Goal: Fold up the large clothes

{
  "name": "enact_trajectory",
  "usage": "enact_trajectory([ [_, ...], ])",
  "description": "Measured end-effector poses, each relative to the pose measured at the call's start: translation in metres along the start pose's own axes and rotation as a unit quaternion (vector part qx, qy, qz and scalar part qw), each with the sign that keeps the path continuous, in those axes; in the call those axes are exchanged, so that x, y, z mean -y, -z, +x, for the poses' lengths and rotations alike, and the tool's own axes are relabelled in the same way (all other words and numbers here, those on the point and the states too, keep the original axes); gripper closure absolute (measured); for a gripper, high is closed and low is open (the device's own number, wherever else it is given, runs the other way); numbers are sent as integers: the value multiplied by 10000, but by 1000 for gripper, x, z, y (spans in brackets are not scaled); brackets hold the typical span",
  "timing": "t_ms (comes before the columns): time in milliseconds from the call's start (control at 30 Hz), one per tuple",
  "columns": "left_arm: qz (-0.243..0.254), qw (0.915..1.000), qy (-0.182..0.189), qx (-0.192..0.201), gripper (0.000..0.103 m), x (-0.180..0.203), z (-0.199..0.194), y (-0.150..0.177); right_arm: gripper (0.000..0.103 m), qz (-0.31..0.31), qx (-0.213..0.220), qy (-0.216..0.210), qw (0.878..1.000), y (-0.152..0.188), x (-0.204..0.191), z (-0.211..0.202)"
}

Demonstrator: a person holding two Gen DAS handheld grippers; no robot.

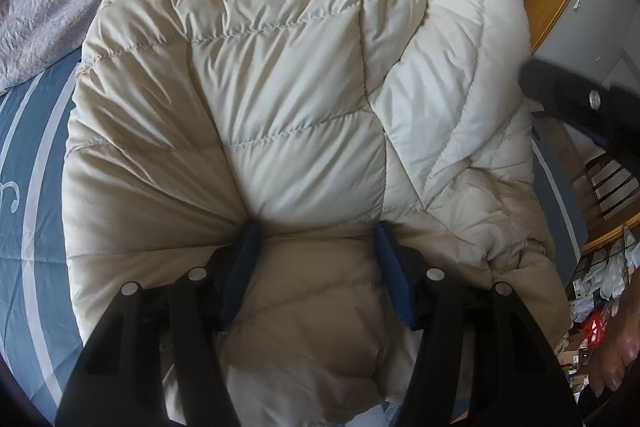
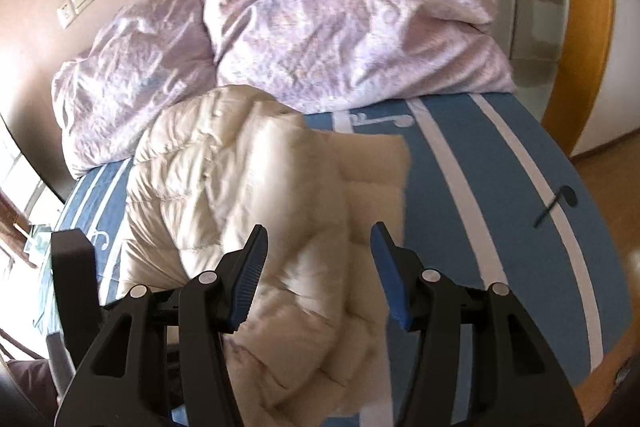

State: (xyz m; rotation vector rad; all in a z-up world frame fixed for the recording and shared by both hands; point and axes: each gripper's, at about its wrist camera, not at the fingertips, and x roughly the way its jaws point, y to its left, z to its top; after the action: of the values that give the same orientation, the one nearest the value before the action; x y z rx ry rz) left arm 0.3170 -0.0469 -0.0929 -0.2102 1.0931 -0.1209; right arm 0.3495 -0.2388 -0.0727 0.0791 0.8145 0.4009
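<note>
A bed with a blue striped sheet (image 2: 500, 187) fills the scene, with a crumpled lilac duvet (image 2: 320, 27) piled at its far end against a pink wall and a wooden wardrobe (image 2: 580, 27) off to the right. A cream puffer jacket (image 1: 280, 87) is spread on the sheet directly ahead of both tools.

The left gripper (image 1: 316, 239) is pressed into the jacket's near edge; its jaws stand fairly wide, and padded fabric bulges between them. Whether the cloth is truly pinched cannot be told, since the fingertips are sunk into the folds. Ahead and to the right of it a thick folded-over part of the jacket is seen.

The right gripper (image 2: 318, 247) is held above the jacket's near right part with its jaws wide apart and nothing between them; the blur of the cloth there suggests motion.

The step in hand appears to be gathering an edge for a fold. It is likely done best if a thin seam is taken rather than a thick puff, both edges are lifted evenly, and trapped air is pressed out so the slippery fabric is not let spring back.
</note>
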Motion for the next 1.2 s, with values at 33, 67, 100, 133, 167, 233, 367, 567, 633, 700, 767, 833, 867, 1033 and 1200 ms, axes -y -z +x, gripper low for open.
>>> enact_trajectory([
  [33,1,10000,2,-4,45,0,1,0,47,-40,12,-31,10000,-3,-3,1],
  [67,2,10000,5,-8,45,1,1,-1,47,-76,26,-71,9999,-6,-6,3],
  [100,4,10000,8,-10,45,0,1,0,48,-98,37,-92,9999,-8,-9,3],
  [133,7,10000,11,-14,45,0,1,-1,49,-130,44,-122,9998,-11,-12,5],
  [167,9,10000,11,-18,45,0,1,-1,49,-152,49,-148,9998,-13,-14,6],
  [233,7,10000,14,-25,45,0,1,-1,51,-184,40,-192,9996,-17,-18,10],
  [367,10,10000,36,-54,45,-1,2,-2,60,-42,72,-274,9996,-23,-19,15],
  [567,71,9999,58,-68,45,-1,3,-2,61,-176,297,-632,9974,-31,-28,12],
  [633,89,9999,74,-85,45,-1,4,-4,64,-188,310,-638,9973,-32,-28,15],
  [700,105,9999,95,-98,45,-2,5,-6,65,-166,250,-557,9980,-32,-25,22],
  [767,133,9998,100,-107,45,-2,6,-7,70,-189,86,-386,9990,-31,-24,32],
  [833,149,9998,105,-112,45,-1,6,-8,75,-211,-51,-180,9996,-30,-21,42],
  [867,158,9998,108,-113,45,-1,6,-8,76,-210,-114,-77,9997,-29,-19,46],
  [1033,189,9997,133,-116,45,-3,7,-9,81,-123,-458,428,9980,-25,-7,68],
  [1200,209,9996,186,-93,45,-5,4,-8,82,-42,-676,630,9957,-19,6,82],
])
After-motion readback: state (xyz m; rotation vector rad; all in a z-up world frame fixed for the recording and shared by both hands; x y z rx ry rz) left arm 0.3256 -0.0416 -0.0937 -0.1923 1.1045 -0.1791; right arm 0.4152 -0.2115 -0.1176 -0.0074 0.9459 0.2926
